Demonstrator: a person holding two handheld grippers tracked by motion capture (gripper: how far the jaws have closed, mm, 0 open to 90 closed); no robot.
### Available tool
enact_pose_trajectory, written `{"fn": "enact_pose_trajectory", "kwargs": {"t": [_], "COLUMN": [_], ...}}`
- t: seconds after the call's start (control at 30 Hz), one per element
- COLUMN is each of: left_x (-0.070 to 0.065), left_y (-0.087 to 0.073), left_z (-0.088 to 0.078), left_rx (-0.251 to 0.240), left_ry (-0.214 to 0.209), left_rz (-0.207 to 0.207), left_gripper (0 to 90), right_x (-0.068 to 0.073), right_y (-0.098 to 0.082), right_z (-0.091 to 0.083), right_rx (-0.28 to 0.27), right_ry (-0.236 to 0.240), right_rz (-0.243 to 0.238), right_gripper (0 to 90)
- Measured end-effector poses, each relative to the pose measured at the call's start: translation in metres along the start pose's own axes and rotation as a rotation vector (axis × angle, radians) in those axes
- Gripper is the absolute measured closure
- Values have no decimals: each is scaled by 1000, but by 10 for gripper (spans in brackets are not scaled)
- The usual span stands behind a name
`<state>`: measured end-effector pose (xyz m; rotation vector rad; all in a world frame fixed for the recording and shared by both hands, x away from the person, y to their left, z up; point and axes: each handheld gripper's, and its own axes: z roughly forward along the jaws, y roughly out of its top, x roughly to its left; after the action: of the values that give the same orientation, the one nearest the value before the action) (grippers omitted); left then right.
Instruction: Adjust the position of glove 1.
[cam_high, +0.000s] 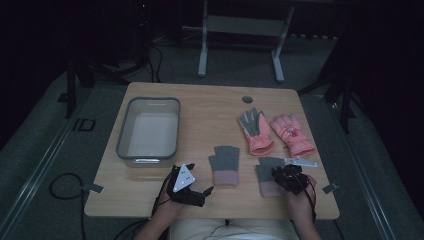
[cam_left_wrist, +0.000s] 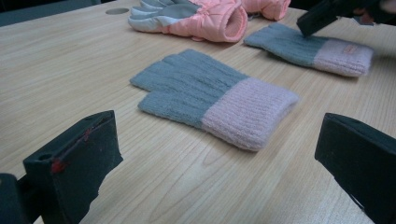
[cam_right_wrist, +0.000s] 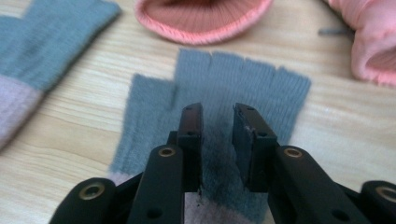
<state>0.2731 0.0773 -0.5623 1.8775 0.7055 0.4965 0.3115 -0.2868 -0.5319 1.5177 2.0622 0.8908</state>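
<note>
Two grey knit gloves with pink cuffs

The right knit glove (cam_high: 268, 176) lies flat, palm-down, fingers pointing away and pink cuff toward the table's near edge. Its twin, the left knit glove (cam_high: 224, 165), lies flat just beside it, fingers likewise pointing away.
</note>
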Motion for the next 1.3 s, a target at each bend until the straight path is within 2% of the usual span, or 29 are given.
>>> {"fn": "enact_pose_trajectory", "kwargs": {"t": [0.07, 0.1, 0.13, 0.17, 0.23, 0.27, 0.4, 0.57, 0.67, 0.73, 0.8, 0.83, 0.87, 0.97, 1.07, 1.13, 1.17, 1.3], "left_x": [0, 0, 0, 0, 0, 0, 1, 0, 1, 1, 0, 0, 0, 0, 0, 0, 0, 0], "left_y": [0, 0, 0, 0, 0, 0, 0, 0, 0, 0, 0, 0, 0, 0, 0, 0, 0, 0], "left_z": [0, 0, 0, 0, 0, 0, 0, 0, 0, 0, 0, 0, 0, -1, 0, 0, 0, 0], "left_rx": [4, 2, -3, -4, -4, -4, -2, -5, -4, -4, -8, -7, -8, -7, -6, -6, -4, -8], "left_ry": [-2, -3, -2, -2, -1, 0, -1, -1, -1, -1, 1, 1, 1, 1, -4, -4, -3, -4], "left_rz": [-1, -1, -5, -5, -3, -3, -8, -6, -7, -7, -3, -3, -4, -8, -1, -1, -2, -4], "left_gripper": [0, 0, 0, 0, 0, 0, 0, 0, 0, 0, 0, 0, 0, 0, 0, 0, 0, 0], "right_x": [0, -1, -2, -5, -9, -9, -8, -14, -17, -17, -17, -16, -14, -12, -10, -8, -1, 17], "right_y": [2, 3, 5, 6, 7, 8, 6, 0, -5, -6, -6, -6, -6, -5, 8, 13, 24, 45], "right_z": [-2, -3, -2, -2, -2, -3, -1, 4, 10, 11, 10, 10, 10, 8, -15, -22, -33, -43], "right_rx": [-6, -17, -15, -8, -28, -27, -13, 15, 53, 52, 61, 60, 62, 68, 0, -19, -60, -101], "right_ry": [7, 30, 34, 29, 63, 52, 74, 101, 110, 113, 112, 115, 105, 94, 107, 113, 117, 133], "right_rz": [-53, -88, -119, -139, -168, -192, -244, -237, -225, -221, -219, -215, -214, -215, -154, -144, -144, -165], "right_gripper": [691, 674, 669, 669, 662, 661, 631, 642, 602, 602, 767, 805, 837, 848, 858, 858, 858, 857]}}
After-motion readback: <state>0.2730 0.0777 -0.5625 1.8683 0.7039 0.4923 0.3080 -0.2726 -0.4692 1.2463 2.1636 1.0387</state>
